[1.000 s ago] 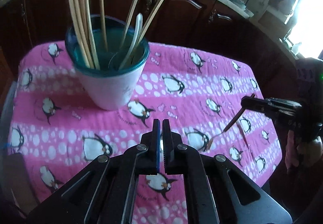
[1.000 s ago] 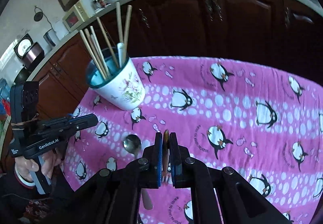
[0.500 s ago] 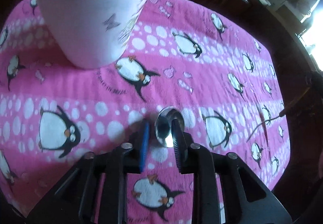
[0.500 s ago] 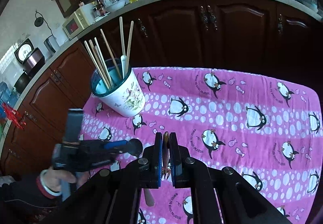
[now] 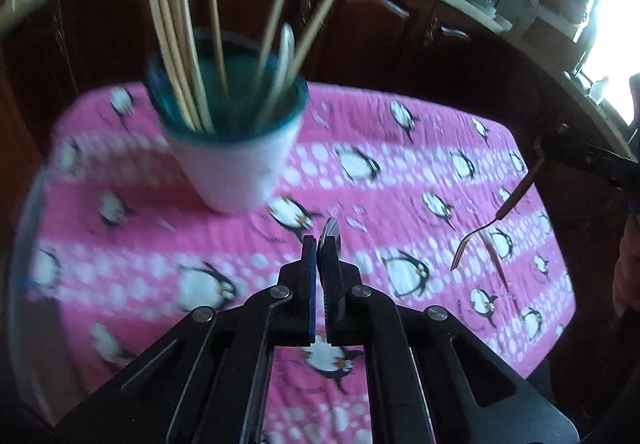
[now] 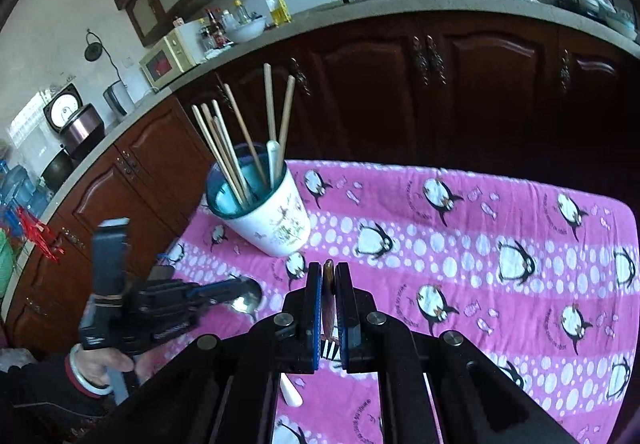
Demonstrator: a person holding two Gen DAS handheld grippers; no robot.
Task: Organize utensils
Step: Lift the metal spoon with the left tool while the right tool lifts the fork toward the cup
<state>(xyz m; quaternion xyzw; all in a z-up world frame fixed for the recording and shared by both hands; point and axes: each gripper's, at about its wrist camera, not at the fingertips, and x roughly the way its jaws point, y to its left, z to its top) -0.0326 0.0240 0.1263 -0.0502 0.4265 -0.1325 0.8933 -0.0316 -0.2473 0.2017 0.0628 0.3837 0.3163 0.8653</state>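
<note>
The left gripper pinches a metal spoon by its bowl; the right gripper clamps a brown-handled fork. Both hang above the pink tablecloth. The holder cup holds chopsticks; spoon and fork aren't yet in.

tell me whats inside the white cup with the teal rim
Inside the cup stand several wooden chopsticks and one white utensil handle, all leaning against the rim. Their lower ends, and anything lying at the bottom, are hidden by the cup's wall and by blur in the left wrist view.
</note>
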